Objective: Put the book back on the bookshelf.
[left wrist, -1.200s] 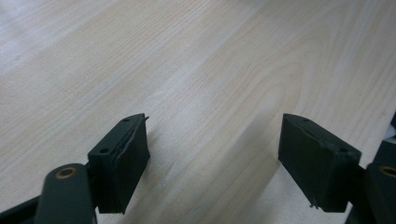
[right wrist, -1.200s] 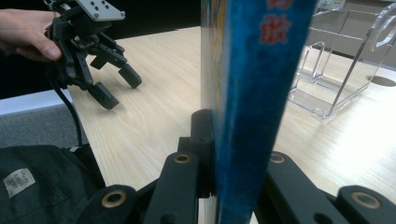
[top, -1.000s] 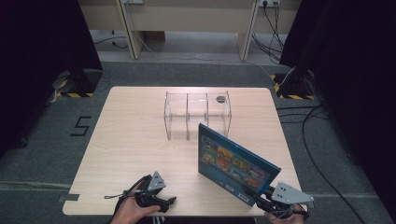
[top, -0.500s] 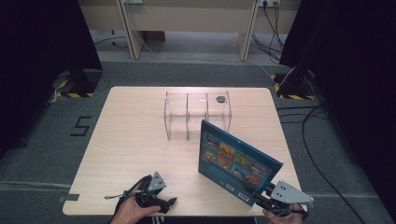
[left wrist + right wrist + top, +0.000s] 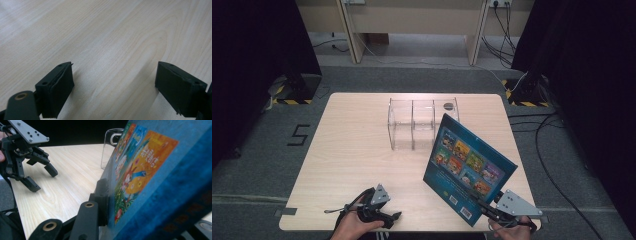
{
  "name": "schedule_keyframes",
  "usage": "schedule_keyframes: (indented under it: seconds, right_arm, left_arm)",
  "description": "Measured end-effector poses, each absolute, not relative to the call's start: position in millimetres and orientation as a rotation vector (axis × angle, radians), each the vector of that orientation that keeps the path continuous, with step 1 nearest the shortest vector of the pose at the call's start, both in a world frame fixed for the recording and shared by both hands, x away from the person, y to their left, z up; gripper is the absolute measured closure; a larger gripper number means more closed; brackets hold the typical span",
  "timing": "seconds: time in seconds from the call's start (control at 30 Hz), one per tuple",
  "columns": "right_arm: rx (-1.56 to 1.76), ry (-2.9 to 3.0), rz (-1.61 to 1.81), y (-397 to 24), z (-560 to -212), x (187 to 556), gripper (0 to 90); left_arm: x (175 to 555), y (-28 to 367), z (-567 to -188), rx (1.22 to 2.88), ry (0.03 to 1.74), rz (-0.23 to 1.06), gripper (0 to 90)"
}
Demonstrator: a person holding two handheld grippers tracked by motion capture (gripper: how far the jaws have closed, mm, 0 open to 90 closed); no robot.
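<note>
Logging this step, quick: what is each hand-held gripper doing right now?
Left hand-held gripper: open, nothing between its jaws, low over the table.
Right hand-held gripper: shut on the book, gripping its lower corner; its jaws have just been easing open slightly.

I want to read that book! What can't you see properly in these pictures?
- Book: high view, the cover pictures and words are too small to read; right gripper view, it is too close, blurred and cut off by the edges.
- Right gripper: high view, the book hides its jaw tips.
- Clear rack: high view, the book covers its near right corner.
</note>
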State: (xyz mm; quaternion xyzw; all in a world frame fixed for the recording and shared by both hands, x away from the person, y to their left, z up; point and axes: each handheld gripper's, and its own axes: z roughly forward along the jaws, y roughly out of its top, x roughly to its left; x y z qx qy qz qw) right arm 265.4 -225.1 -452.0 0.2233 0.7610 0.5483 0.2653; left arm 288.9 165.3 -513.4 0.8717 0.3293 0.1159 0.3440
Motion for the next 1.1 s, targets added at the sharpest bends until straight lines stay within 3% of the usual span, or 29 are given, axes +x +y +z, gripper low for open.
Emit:
schedule_keyframes:
  seconds: [0.1, 0.6, 1.1]
  right_arm:
    - [0.587, 2.055, 1.524, -221, -450, 263, 78.4]
    - [0.578, 2.046, 1.606, -210, -449, 270, 81.0]
    - [0.580, 1.962, 1.684, -205, -441, 286, 78.7]
  left_arm:
    - [289, 165, -513, 2.266, 0.855, 0.300, 13.9]
    - [289, 165, -513, 2.266, 0.854, 0.300, 14.0]
    - [288, 165, -514, 2.265, 0.849, 0.299, 13.9]
